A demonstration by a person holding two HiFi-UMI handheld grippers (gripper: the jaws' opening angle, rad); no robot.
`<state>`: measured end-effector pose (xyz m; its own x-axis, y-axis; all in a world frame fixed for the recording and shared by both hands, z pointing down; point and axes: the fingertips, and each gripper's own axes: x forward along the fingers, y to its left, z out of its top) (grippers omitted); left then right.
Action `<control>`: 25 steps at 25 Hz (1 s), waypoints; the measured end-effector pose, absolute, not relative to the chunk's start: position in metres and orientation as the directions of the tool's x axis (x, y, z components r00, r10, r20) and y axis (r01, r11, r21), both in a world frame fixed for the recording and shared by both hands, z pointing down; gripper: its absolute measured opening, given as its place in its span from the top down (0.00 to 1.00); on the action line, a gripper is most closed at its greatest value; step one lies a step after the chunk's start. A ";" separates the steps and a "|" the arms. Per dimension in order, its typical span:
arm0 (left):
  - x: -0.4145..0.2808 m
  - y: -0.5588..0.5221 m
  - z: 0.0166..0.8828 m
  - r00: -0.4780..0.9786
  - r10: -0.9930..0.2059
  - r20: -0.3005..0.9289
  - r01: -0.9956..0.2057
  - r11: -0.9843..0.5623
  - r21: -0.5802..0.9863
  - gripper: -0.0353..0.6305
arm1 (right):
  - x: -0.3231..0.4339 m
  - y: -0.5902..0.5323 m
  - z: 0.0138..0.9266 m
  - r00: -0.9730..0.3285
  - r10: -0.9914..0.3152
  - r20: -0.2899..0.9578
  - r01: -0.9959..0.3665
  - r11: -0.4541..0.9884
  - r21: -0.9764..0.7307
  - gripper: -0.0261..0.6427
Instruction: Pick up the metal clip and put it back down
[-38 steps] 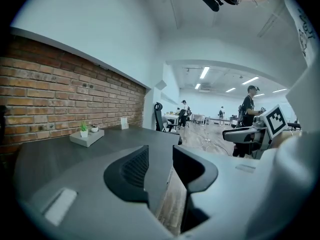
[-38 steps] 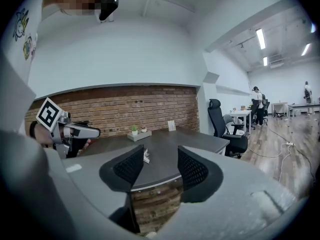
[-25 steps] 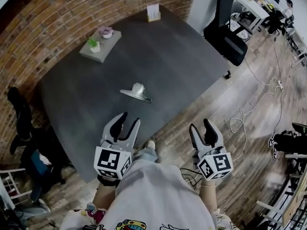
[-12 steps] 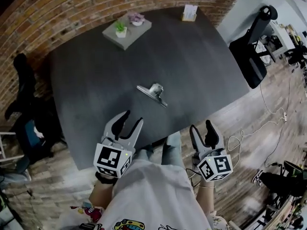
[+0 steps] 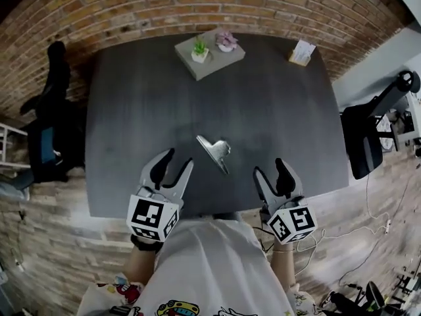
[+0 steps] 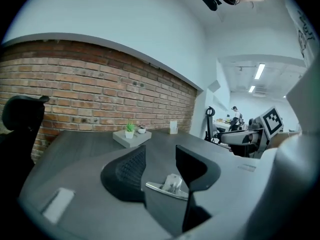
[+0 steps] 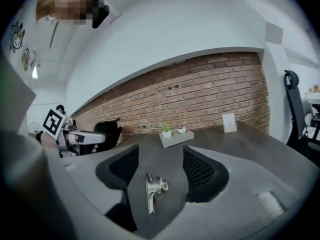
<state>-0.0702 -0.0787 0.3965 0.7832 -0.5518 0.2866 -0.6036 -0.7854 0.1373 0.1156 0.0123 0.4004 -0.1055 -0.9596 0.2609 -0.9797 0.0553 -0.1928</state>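
Observation:
The metal clip (image 5: 214, 151) lies on the dark table (image 5: 131, 124), a little in from its near edge. In the left gripper view the clip (image 6: 170, 185) rests on the table beyond the jaws. The right gripper view shows the clip (image 7: 154, 190) the same way, untouched. My left gripper (image 5: 176, 163) hovers over the table's near edge to the clip's left, open and empty. My right gripper (image 5: 271, 171) is to the clip's right, open wide, nothing in it. Both sets of jaws have just been opening.
A grey slab with two small potted plants (image 5: 209, 53) and a card stand (image 5: 301, 52) sit at the table's far side by the brick wall. Black office chairs stand at the left (image 5: 49, 124) and right (image 5: 368, 133).
The view has swung so the table is square in front. Both grippers have come from beside the table to over its near edge, either side of the clip. The clip has not moved.

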 end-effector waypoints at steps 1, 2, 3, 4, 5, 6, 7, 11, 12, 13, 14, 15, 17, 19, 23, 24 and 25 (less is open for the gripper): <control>-0.066 -0.082 0.393 0.769 -0.575 0.279 -0.623 -0.771 0.130 0.66 | 0.120 0.003 0.398 -0.139 -0.957 0.255 -0.978 0.091 -0.190 0.55; -0.062 -0.085 0.390 0.754 -0.598 0.272 -0.643 -0.755 0.124 0.66 | 0.124 -0.005 0.397 -0.171 -0.953 0.250 -0.974 0.126 -0.186 0.55; -0.058 -0.088 0.387 0.739 -0.619 0.265 -0.663 -0.739 0.121 0.66 | 0.127 -0.012 0.395 -0.202 -0.948 0.248 -0.970 0.159 -0.183 0.55; -0.056 -0.089 0.385 0.724 -0.639 0.260 -0.681 -0.722 0.120 0.66 | 0.131 -0.019 0.395 -0.230 -0.941 0.248 -0.965 0.188 -0.182 0.55; -0.054 -0.090 0.383 0.708 -0.657 0.257 -0.698 -0.706 0.119 0.66 | 0.133 -0.025 0.395 -0.256 -0.934 0.250 -0.959 0.214 -0.184 0.55; -0.053 -0.090 0.382 0.693 -0.674 0.256 -0.714 -0.690 0.118 0.66 | 0.135 -0.030 0.394 -0.282 -0.926 0.250 -0.953 0.239 -0.187 0.55; -0.052 -0.089 0.381 0.677 -0.690 0.256 -0.730 -0.673 0.115 0.66 | 0.136 -0.034 0.393 -0.308 -0.919 0.248 -0.945 0.265 -0.191 0.55; -0.051 -0.083 0.380 0.612 -0.745 0.265 -0.787 -0.607 0.110 0.66 | 0.138 -0.047 0.392 -0.404 -0.883 0.240 -0.910 0.361 -0.204 0.55; -0.052 -0.081 0.381 0.598 -0.755 0.269 -0.797 -0.593 0.110 0.66 | 0.137 -0.049 0.392 -0.423 -0.874 0.239 -0.902 0.380 -0.206 0.55; -0.053 -0.080 0.382 0.586 -0.763 0.273 -0.807 -0.580 0.109 0.66 | 0.137 -0.051 0.393 -0.439 -0.866 0.239 -0.894 0.396 -0.209 0.55; -0.053 -0.078 0.383 0.573 -0.771 0.277 -0.816 -0.568 0.108 0.66 | 0.136 -0.053 0.393 -0.454 -0.859 0.238 -0.887 0.410 -0.213 0.55; -0.054 -0.076 0.383 0.562 -0.778 0.281 -0.824 -0.556 0.107 0.66 | 0.135 -0.053 0.394 -0.468 -0.851 0.238 -0.880 0.423 -0.218 0.55; -0.055 -0.073 0.384 0.543 -0.789 0.287 -0.837 -0.537 0.106 0.66 | 0.132 -0.054 0.396 -0.495 -0.835 0.239 -0.865 0.447 -0.228 0.55; -0.055 -0.071 0.385 0.531 -0.796 0.291 -0.844 -0.526 0.103 0.66 | 0.130 -0.053 0.398 -0.516 -0.821 0.244 -0.853 0.466 -0.236 0.55; -0.055 -0.068 0.386 0.529 -0.796 0.295 -0.845 -0.525 0.101 0.66 | 0.126 -0.051 0.403 -0.537 -0.804 0.255 -0.840 0.483 -0.246 0.55; -0.055 -0.068 0.386 0.532 -0.793 0.295 -0.843 -0.528 0.102 0.66 | 0.125 -0.051 0.403 -0.536 -0.805 0.255 -0.841 0.481 -0.248 0.55; -0.054 -0.068 0.386 0.537 -0.790 0.295 -0.840 -0.532 0.104 0.66 | 0.125 -0.051 0.402 -0.533 -0.807 0.256 -0.842 0.477 -0.250 0.55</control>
